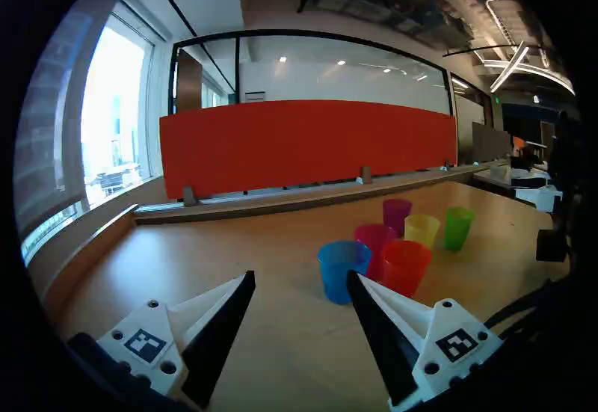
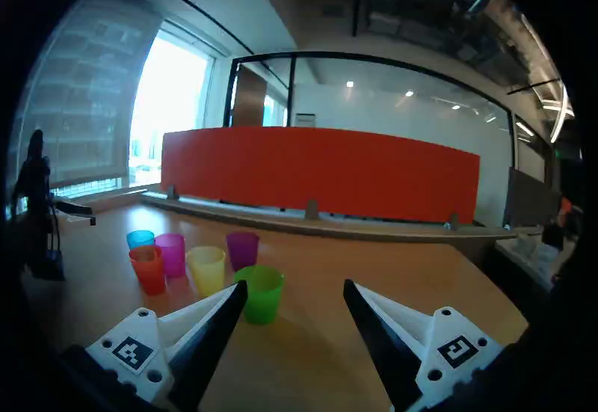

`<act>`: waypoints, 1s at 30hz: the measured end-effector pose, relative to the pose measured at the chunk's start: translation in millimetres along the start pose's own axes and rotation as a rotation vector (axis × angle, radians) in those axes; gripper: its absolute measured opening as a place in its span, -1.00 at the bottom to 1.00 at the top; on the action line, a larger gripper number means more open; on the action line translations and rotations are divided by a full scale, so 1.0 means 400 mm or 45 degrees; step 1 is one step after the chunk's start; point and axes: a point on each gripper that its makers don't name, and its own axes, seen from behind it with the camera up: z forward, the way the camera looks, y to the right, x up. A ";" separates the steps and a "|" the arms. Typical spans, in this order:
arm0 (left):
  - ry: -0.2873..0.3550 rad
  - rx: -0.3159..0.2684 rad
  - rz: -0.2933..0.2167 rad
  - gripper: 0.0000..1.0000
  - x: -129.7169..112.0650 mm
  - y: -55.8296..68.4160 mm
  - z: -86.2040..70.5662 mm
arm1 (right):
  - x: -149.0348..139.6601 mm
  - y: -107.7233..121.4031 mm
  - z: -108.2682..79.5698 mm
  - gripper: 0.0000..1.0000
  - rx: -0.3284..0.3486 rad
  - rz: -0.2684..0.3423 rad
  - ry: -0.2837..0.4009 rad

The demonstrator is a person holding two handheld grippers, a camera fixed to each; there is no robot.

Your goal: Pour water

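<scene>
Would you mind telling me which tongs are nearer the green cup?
Right. The right tongs have the green cup just ahead by one fingertip; from the left tongs it stands beyond the blue cup.

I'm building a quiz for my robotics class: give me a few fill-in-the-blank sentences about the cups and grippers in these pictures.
1. The table holds ____ plastic cups.
2. In the left gripper view, the cup closest to the left gripper is ____.
3. In the right gripper view, the cup closest to the right gripper is ____.
4. Both grippers are ____, gripping nothing.
Missing words: six; blue; green; open.
</scene>
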 end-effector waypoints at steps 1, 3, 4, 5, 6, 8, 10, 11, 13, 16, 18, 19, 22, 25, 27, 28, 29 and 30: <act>-0.007 -0.012 0.004 0.80 -0.006 0.010 0.013 | -0.002 -0.006 0.002 1.00 0.016 -0.011 -0.013; -0.024 -0.041 0.017 0.81 -0.017 0.027 0.035 | -0.005 -0.018 0.007 0.99 0.043 -0.034 -0.036; -0.033 -0.056 0.026 0.81 -0.021 0.033 0.043 | -0.006 -0.022 0.009 1.00 0.052 -0.046 -0.045; -0.043 -0.071 0.034 0.81 -0.025 0.039 0.050 | -0.007 -0.026 0.011 1.00 0.060 -0.057 -0.053; -0.053 -0.083 0.047 0.81 -0.029 0.044 0.058 | -0.007 -0.029 0.013 1.00 0.069 -0.065 -0.061; -0.070 -0.104 0.069 0.81 -0.035 0.053 0.070 | -0.008 -0.036 0.017 1.00 0.083 -0.079 -0.075; -0.093 -0.124 0.094 0.80 -0.045 0.061 0.086 | -0.005 -0.043 0.020 0.99 0.101 -0.080 -0.086; -0.104 -0.133 0.106 0.80 -0.050 0.064 0.093 | -0.004 -0.047 0.022 0.99 0.109 -0.079 -0.092; -0.131 -0.151 0.129 0.81 -0.061 0.070 0.106 | 0.001 -0.053 0.026 1.00 0.124 -0.075 -0.096; -0.164 -0.174 0.165 0.80 -0.072 0.078 0.123 | 0.003 -0.062 0.033 1.00 0.143 -0.074 -0.104; -0.182 -0.189 0.188 0.80 -0.076 0.084 0.133 | 0.003 -0.068 0.037 1.00 0.155 -0.075 -0.110; -0.190 -0.195 0.198 0.81 -0.078 0.087 0.138 | 0.003 -0.071 0.039 1.00 0.160 -0.077 -0.112; -0.210 -0.222 0.216 0.81 -0.083 0.100 0.152 | 0.005 -0.078 0.046 1.00 0.169 -0.078 -0.117; -0.237 -0.256 0.221 0.81 -0.091 0.113 0.168 | 0.005 -0.081 0.055 1.00 0.171 -0.075 -0.119; -0.259 -0.279 0.220 0.80 -0.097 0.121 0.180 | 0.006 -0.081 0.060 1.00 0.173 -0.074 -0.121; -0.269 -0.289 0.219 0.80 -0.100 0.124 0.186 | 0.006 -0.081 0.062 1.00 0.174 -0.073 -0.121; -0.279 -0.299 0.217 0.81 -0.103 0.127 0.191 | 0.007 -0.081 0.063 1.00 0.176 -0.073 -0.122; -0.286 -0.308 0.216 0.81 -0.104 0.128 0.197 | 0.008 -0.082 0.064 1.00 0.178 -0.074 -0.122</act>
